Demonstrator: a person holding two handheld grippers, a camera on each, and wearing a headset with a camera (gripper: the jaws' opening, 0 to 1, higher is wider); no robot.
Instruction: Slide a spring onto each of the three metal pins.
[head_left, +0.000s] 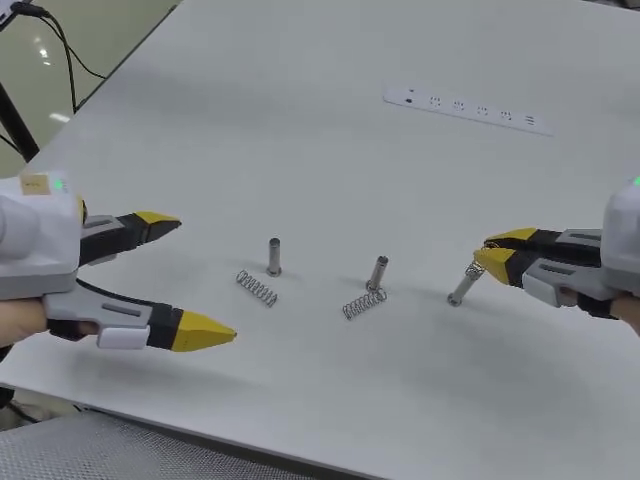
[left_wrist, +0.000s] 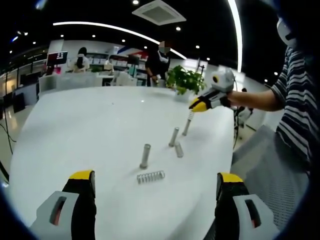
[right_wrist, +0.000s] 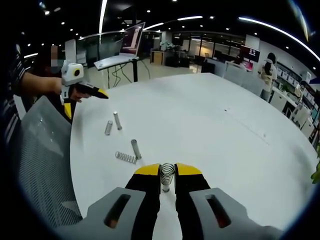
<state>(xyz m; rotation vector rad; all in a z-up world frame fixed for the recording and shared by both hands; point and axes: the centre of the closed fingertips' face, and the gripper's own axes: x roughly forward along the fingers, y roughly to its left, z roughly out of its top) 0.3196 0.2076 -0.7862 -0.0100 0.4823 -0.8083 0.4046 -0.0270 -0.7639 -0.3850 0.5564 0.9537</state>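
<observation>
**Off-axis push is the danger**

My right hand-held gripper (right_wrist: 167, 169) pinches 1 spring (right_wrist: 167, 176) atop the tilted right pin (head_left: 460, 291) on the worktop (head_left: 330, 150). Pushed off-axis, the pin could topple or the spring snag. My left hand-held gripper (head_left: 207, 279) hangs spread; 2 loose springs (head_left: 256, 288) lie beside 2 upright pins (head_left: 274, 256).

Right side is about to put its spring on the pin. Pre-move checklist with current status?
1. Grip: the right gripper is shut on the held spring: ok.
2. Alignment: held spring in line with the right pin: cannot tell; the pin looks tilted in the head view.
3. Other pins: the left pin and middle pin stand bare: ok.
4. Spare springs: the left spring and middle spring lie loose on the table: ok.
5. Free hand: the left gripper is open and holds nothing: ok.
</observation>
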